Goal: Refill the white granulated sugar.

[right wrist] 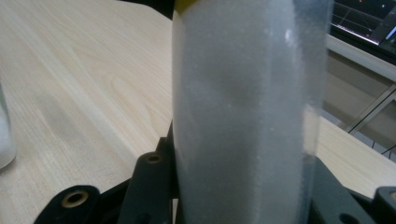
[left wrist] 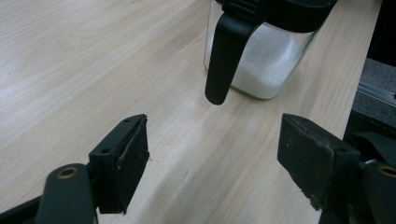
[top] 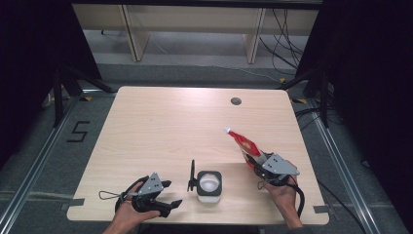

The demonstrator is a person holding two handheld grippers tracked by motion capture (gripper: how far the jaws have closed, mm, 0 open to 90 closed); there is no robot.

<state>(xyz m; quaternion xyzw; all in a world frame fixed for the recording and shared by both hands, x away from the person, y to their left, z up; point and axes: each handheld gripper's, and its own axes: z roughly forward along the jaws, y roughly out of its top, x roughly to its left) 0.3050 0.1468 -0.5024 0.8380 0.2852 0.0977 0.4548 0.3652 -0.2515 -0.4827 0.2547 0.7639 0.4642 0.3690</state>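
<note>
A clear square jar (top: 209,184) with a black rim and white granules inside stands near the table's front edge. Its black hinged lid (top: 192,178) sticks up on its left side. My left gripper (top: 171,193) lies just left of it, open and empty, a person's hand around it. In the left gripper view the jar (left wrist: 266,60) and its black lid (left wrist: 224,56) stand a little beyond the open gripper (left wrist: 212,158). My right gripper (top: 257,165) is shut on a red pouch (top: 243,144), white spout pointing up-left, right of the jar. In the right gripper view the pouch's clear, granule-filled side (right wrist: 243,116) sits between the jaws.
The wooden table (top: 170,126) has a round cable hole (top: 236,101) at the back right. Black stand legs (top: 63,87) rise off the table's left and right corners. Pale wooden shelving (top: 136,29) stands behind, with loose cables on the floor at the right.
</note>
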